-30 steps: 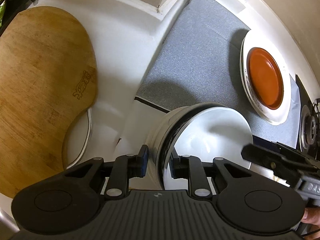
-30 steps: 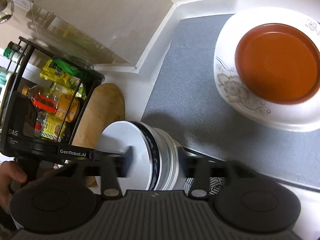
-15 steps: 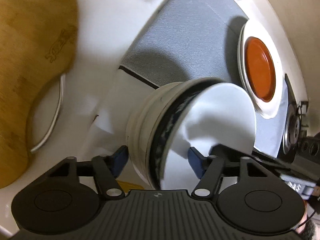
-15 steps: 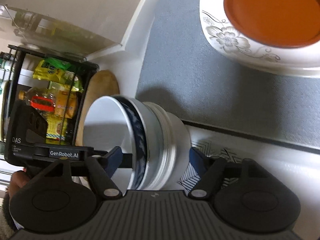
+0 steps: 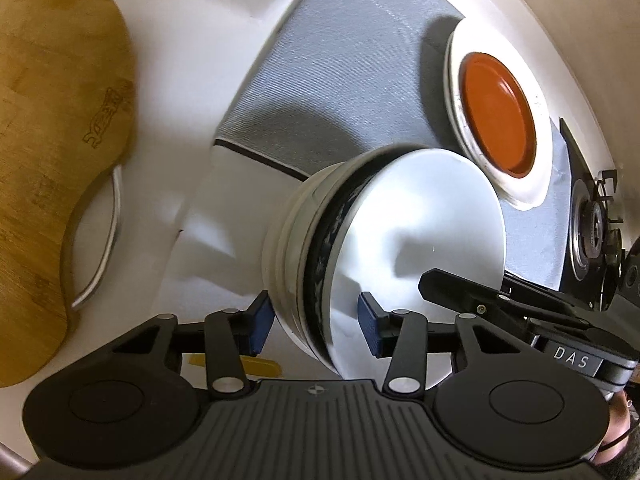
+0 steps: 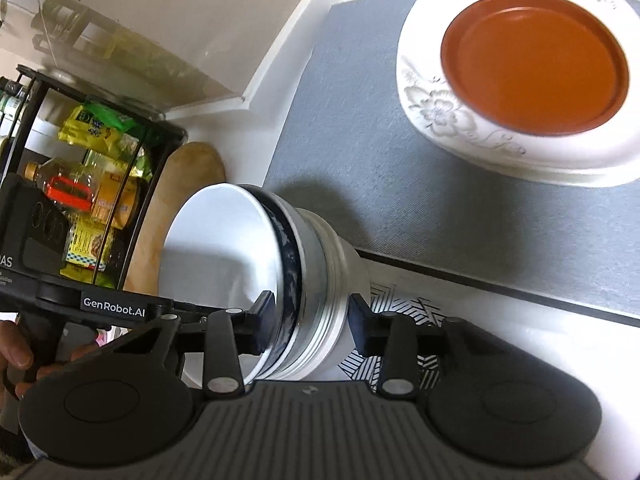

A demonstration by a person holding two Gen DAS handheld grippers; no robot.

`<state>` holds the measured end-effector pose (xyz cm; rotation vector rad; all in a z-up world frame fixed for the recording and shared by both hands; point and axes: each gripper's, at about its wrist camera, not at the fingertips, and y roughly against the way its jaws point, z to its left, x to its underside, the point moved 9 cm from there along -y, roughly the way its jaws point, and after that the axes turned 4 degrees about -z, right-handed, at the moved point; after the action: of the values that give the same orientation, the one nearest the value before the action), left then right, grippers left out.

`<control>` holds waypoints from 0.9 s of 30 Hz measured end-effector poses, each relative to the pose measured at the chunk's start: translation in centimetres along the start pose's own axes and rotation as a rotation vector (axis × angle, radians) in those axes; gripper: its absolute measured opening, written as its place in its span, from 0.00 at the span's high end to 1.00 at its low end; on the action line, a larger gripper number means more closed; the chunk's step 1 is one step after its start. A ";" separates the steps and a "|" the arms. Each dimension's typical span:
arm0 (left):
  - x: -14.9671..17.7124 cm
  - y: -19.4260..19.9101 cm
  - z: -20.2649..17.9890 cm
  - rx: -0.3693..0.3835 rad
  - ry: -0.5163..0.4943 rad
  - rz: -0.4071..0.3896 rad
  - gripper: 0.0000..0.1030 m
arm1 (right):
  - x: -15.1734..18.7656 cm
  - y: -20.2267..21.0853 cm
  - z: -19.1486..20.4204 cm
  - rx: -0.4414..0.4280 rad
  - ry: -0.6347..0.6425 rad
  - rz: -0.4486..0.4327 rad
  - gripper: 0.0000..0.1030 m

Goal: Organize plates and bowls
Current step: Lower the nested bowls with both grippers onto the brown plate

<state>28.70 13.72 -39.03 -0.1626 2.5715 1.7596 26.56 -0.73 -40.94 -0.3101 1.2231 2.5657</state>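
A stack of nested bowls [image 5: 420, 232] [image 6: 216, 256], white with one dark blue patterned bowl among them, stands at the near edge of a grey mat [image 5: 340, 80]. My left gripper [image 5: 314, 324] straddles the stack's near wall, one pad outside and one inside; its jaws are closing, with a small gap left at the inner pad. From the opposite side my right gripper [image 6: 311, 310] straddles the wall too, its jaws closing and both pads touching the bowls. An orange plate [image 5: 496, 112] [image 6: 532, 64] lies on a white floral plate [image 5: 524, 192] [image 6: 436, 112] farther back.
A wooden cutting board [image 5: 52, 140] lies left on the white counter. A black rack [image 6: 80, 184] of bottles and packets stands beyond it. A stove burner [image 5: 592, 232] sits at the right. A black-and-white patterned sheet [image 6: 404, 316] lies under the stack. A hand [image 6: 16, 352] holds the left gripper.
My left gripper let go of the inner bowl's rim, opened wide and now narrows around the whole stack wall. My right gripper's jaws have narrowed onto the stack.
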 end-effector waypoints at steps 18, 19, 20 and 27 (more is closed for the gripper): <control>-3.1 1.0 -7.9 0.009 -0.101 -0.021 0.50 | -3.7 7.4 -2.3 0.087 -0.002 -0.202 0.58; -3.5 1.0 -8.3 0.002 -0.109 -0.024 0.50 | -4.0 7.7 -2.6 0.092 -0.006 -0.211 0.58; -3.9 0.9 -8.9 -0.003 -0.118 -0.029 0.50 | -4.4 8.0 -3.0 0.096 -0.014 -0.220 0.58; -7.0 0.3 -12.5 0.005 -0.125 -0.021 0.48 | -8.2 9.7 -4.7 0.151 -0.033 -0.301 0.59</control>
<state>36.18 2.70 -33.70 -0.0763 2.4780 1.6988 31.22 -11.58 -34.30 -0.3849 1.2445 2.2040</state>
